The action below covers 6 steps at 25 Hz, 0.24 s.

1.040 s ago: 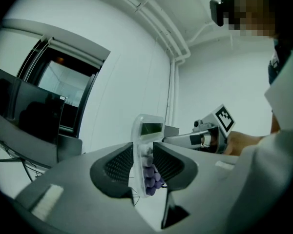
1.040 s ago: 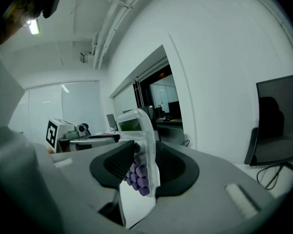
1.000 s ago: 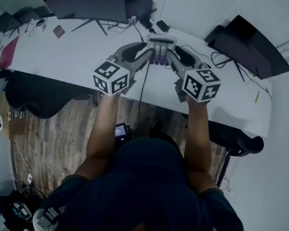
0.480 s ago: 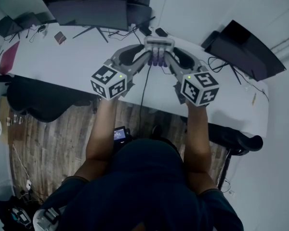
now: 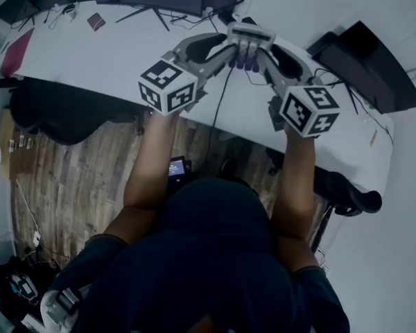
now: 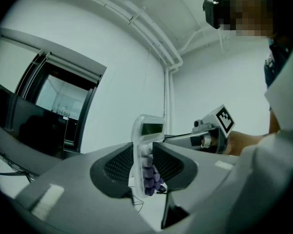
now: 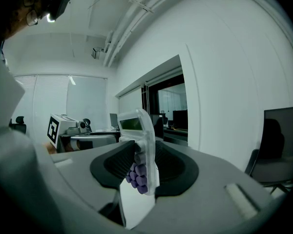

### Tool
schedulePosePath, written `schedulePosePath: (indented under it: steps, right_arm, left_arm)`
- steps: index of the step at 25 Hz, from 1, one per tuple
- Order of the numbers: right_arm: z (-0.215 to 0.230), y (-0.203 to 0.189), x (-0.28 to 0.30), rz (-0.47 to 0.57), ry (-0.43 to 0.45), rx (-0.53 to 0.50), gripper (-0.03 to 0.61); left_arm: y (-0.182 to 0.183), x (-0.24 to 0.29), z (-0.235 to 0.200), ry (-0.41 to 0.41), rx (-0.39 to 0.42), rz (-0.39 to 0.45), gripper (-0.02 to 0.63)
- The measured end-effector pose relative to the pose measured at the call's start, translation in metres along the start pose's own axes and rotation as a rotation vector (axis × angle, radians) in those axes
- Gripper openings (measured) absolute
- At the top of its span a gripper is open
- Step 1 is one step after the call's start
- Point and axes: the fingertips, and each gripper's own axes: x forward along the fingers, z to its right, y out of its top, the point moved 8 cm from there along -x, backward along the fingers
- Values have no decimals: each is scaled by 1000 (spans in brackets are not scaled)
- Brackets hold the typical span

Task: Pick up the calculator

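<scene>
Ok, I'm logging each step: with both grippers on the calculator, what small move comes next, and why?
Probably hold it steady: the left gripper and right gripper clamp opposite sides of the calculator, apparently lifted off the desk, so the pick-up seems done.

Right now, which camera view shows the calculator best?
The right gripper view: the calculator stands large between the tongs of the right gripper, its display and purple keys turned toward the camera. The left gripper view shows it too, a little narrower. In the head view it is small and far.
</scene>
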Motion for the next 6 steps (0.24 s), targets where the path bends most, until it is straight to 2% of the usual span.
schedulePosePath:
  steps: [6]
  right_arm:
    - [-1, -1, 1, -4, -1, 6, 143]
  left_arm:
    - [-1, -1, -1, -4, -2, -5, 112]
